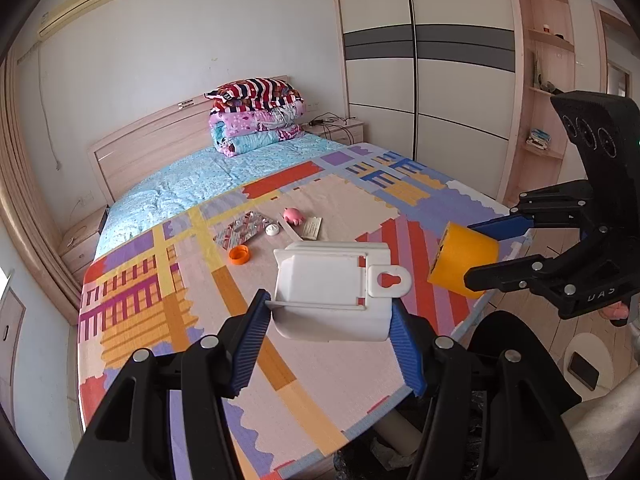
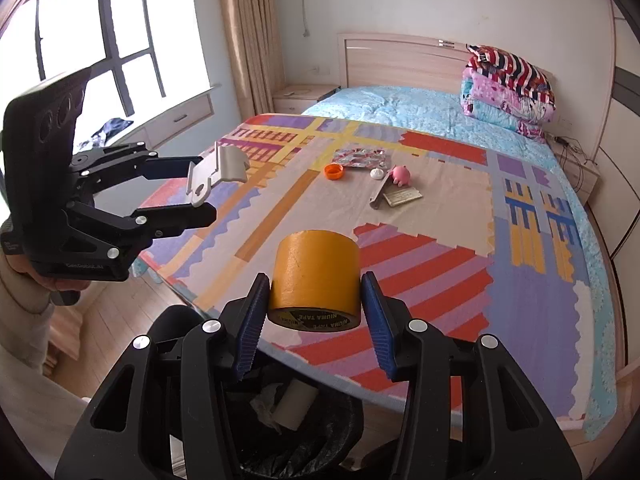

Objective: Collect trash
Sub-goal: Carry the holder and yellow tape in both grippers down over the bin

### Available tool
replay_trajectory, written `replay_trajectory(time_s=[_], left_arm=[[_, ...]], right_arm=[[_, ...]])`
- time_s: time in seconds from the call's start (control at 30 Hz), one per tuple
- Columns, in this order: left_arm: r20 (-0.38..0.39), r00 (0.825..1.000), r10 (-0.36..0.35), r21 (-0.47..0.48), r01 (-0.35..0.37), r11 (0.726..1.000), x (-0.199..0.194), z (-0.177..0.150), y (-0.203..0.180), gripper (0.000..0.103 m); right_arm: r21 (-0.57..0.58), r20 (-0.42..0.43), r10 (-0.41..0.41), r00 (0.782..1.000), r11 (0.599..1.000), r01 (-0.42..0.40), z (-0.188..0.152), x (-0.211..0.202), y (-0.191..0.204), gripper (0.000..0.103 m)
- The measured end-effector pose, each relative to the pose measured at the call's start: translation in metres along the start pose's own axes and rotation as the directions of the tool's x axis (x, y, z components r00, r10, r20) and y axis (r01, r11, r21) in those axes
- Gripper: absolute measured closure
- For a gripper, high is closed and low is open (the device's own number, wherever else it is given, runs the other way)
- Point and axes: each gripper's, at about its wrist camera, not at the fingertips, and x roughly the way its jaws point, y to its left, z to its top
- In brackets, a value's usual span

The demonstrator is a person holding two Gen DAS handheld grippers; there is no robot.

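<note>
Right gripper [image 2: 314, 306] clamps the stiff, probably hefty tape roll [image 2: 315, 276] across its smooth sides, while left gripper [image 1: 330, 326] pinches the light, rigid white plastic holder [image 1: 334, 288] by its edges.

The tape roll [image 2: 315, 276] carries "NIUMA TAPE" on its black-and-yellow core, printed upside down at 6 o'clock in the right wrist view. Lettering on the left claw [image 2: 202, 188] body is too blurred to read.

Daylit bedroom: bed [image 2: 440, 100], window [image 2: 100, 32], curtains [image 2: 248, 32], sliding wardrobe [image 1: 428, 60], wood floor [image 2: 108, 320].
</note>
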Motion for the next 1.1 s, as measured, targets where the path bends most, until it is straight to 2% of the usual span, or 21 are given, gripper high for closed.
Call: replay_trajectory(time_s=[0.13,0.4,0.47,0.67,0.9,1.1], left_arm=[[-0.021,0.999,-0.049,-0.060,0.047,0.997,0.003,-0.021,-0.007,0.047],[-0.091,0.985,-0.144,-0.069,0.138,0.988,0.016,-0.066,-0.043,0.047],[-0.104,0.975,-0.199,-0.055,0.194,0.979,0.019,-0.077,-0.052,0.047],[-0.195,0.944,-0.267,-0.046,0.263,0.964,0.040,-0.104,-0.075,0.047],[-0.289,0.916,-0.277,-0.089,0.263,0.961,0.068,-0.136,-0.086,0.047],[-0.355,0.894,-0.272,-0.129,0.241,0.962,0.093,-0.156,-0.082,0.047]], right_arm=[[-0.019,-0.030,-0.005,1.000,1.000,0.004,-0.019,-0.001,0.009,0.056],[-0.007,-0.110,0.037,0.993,0.999,-0.038,-0.059,0.011,0.017,0.056],[0.003,-0.139,0.053,0.989,0.999,-0.053,-0.068,0.019,0.017,0.056],[0.022,-0.245,0.079,0.966,0.997,-0.076,-0.095,0.051,0.015,0.056],[0.027,-0.345,0.088,0.935,0.996,-0.084,-0.123,0.082,0.014,0.056],[0.038,-0.398,0.091,0.913,0.996,-0.083,-0.135,0.102,0.010,0.056]])
